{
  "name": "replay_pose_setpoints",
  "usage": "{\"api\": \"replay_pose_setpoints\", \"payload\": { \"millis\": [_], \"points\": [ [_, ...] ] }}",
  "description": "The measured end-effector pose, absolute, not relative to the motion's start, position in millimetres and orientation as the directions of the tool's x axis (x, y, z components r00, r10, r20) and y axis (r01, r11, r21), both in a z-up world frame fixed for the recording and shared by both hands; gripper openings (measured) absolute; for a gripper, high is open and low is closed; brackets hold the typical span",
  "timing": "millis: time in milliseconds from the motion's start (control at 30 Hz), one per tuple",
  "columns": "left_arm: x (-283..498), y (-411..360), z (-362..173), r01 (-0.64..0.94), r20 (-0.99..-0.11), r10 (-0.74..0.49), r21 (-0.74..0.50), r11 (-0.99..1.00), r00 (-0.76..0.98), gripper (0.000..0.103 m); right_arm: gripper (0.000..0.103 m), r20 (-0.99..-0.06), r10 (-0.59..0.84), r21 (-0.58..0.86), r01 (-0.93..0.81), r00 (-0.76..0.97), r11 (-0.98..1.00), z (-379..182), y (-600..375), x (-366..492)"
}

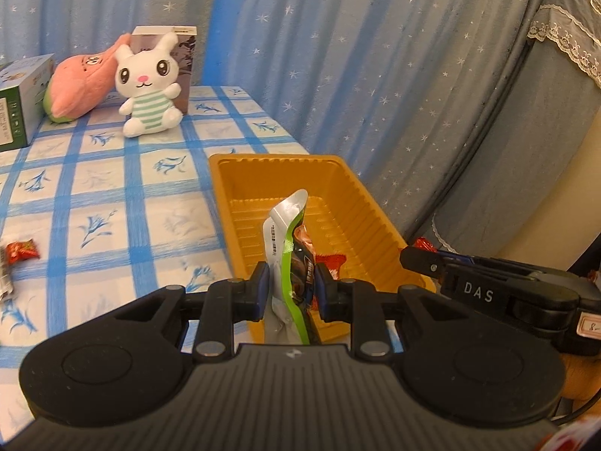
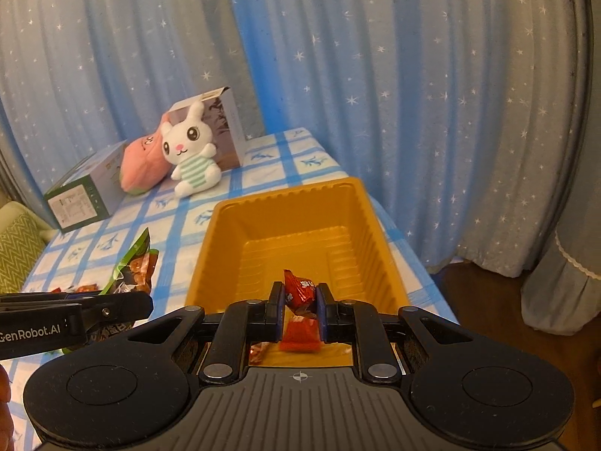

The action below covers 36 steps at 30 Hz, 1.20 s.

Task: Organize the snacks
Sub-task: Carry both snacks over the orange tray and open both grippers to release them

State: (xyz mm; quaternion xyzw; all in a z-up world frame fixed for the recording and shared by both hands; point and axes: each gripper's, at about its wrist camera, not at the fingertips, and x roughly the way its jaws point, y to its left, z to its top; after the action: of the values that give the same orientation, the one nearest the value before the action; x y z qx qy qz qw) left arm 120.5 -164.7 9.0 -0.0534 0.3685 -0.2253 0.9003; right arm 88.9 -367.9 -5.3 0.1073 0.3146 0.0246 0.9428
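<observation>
Left tongs (image 1: pixel 292 289) clamped on a green snack bag (image 1: pixel 289 248), right tongs (image 2: pixel 299 302) clamped on a red candy (image 2: pixel 300 291), both over the yellow tray (image 2: pixel 225 240)

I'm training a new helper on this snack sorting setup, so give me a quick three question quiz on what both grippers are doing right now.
1. True or false: the left gripper is empty.
2. Which item does the right gripper hold? A) the white plush rabbit B) a red wrapped candy C) the green and white box
3. Fill in: both grippers face the open ___ tray on the blue checked tablecloth.

Key
1. False: it is shut on a green and silver snack packet.
2. B
3. Orange; at least one red candy already lies inside.
</observation>
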Motion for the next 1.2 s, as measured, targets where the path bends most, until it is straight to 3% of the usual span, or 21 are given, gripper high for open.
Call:
{"api": "replay_pose_setpoints", "payload": {
  "millis": [567, 600, 667, 1200],
  "points": [
    [149, -193, -6, 0.394, -0.65, -0.454, -0.248, 0.885, 0.609, 0.023, 0.017, -0.595, 0.118, 0.255, 0.047, 0.795, 0.966, -14, -385, 112],
    [151, -194, -7, 0.389, -0.646, -0.45, -0.247, 0.887, 0.616, 0.024, 0.017, -0.595, 0.119, 0.258, 0.049, 0.795, 0.965, -15, -386, 113],
    [154, -196, -9, 0.378, -0.649, -0.431, -0.23, 0.897, 0.628, 0.037, 0.017, -0.593, 0.12, 0.264, 0.051, 0.796, 0.963, -14, -387, 113],
    [137, -160, -13, 0.332, -0.65, -0.417, -0.257, 0.908, 0.636, 0.037, 0.017, -0.596, 0.131, 0.272, 0.046, 0.792, 0.961, -13, -384, 114]
  ]
}}
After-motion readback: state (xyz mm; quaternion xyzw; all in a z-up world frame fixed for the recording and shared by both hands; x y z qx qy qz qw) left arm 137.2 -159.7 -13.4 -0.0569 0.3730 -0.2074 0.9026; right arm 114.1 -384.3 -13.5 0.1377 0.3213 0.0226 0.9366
